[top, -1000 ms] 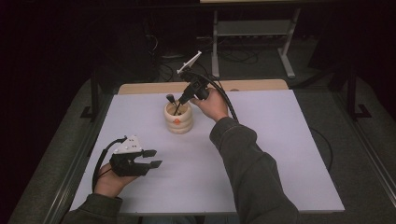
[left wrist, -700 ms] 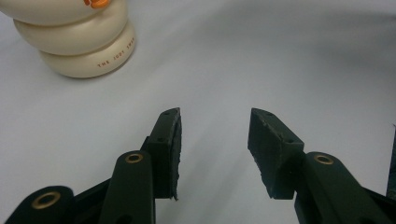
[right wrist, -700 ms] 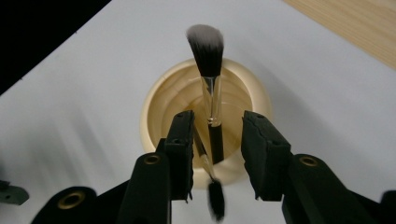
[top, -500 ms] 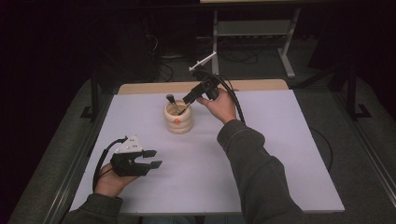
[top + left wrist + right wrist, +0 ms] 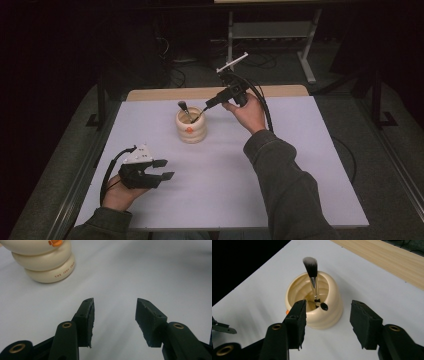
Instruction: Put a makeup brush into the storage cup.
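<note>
My right gripper [image 5: 206, 106] has just been opening its jaws, nothing between them now, beside the cream ribbed holder [image 5: 190, 126] that stands near bench [image 5: 300, 165] centre toward twelve o'clock, the makeup brush [image 5: 312, 277] upright inside it with a smaller dark-tipped tool [image 5: 323, 306] leaning at its rim. I judge the drop-in step finished; next I'd draw that hand clear toward three o'clock. My left gripper [image 5: 164, 170] rests at seven o'clock, jaws released and empty.
</note>
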Available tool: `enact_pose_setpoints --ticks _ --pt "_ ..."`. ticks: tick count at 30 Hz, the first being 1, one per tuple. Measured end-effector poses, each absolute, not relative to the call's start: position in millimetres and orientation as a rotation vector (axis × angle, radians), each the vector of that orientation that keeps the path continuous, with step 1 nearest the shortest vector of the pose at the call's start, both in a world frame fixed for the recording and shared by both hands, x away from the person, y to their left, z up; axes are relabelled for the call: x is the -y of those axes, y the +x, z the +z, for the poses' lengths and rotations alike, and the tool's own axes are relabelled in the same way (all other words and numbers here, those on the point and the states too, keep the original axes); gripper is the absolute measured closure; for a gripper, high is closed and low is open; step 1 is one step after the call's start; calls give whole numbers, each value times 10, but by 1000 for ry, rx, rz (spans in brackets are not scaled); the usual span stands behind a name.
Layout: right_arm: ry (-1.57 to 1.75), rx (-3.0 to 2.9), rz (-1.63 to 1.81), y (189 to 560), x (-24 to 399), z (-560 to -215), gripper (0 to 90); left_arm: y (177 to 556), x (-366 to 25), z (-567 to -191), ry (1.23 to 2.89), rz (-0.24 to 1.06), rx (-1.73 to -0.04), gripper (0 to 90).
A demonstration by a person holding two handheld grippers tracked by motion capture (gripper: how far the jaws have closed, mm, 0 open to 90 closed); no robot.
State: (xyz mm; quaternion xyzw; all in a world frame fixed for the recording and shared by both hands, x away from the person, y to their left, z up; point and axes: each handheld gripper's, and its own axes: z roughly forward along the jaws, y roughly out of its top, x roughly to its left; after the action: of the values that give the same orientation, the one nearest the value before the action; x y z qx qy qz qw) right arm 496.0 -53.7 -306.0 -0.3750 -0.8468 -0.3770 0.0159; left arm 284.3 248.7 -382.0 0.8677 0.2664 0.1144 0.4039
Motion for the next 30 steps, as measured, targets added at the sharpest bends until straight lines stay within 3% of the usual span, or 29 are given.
enact_pose_setpoints --ticks 9,30 --pt "-1166 2656 -1230 4867 719 -3051 390 2854 -2479 -3817 2193 294 -677 469" --pt "-1240 2624 -1321 4653 1134 -3174 352 2883 -2466 -3845 2185 290 -713 375"
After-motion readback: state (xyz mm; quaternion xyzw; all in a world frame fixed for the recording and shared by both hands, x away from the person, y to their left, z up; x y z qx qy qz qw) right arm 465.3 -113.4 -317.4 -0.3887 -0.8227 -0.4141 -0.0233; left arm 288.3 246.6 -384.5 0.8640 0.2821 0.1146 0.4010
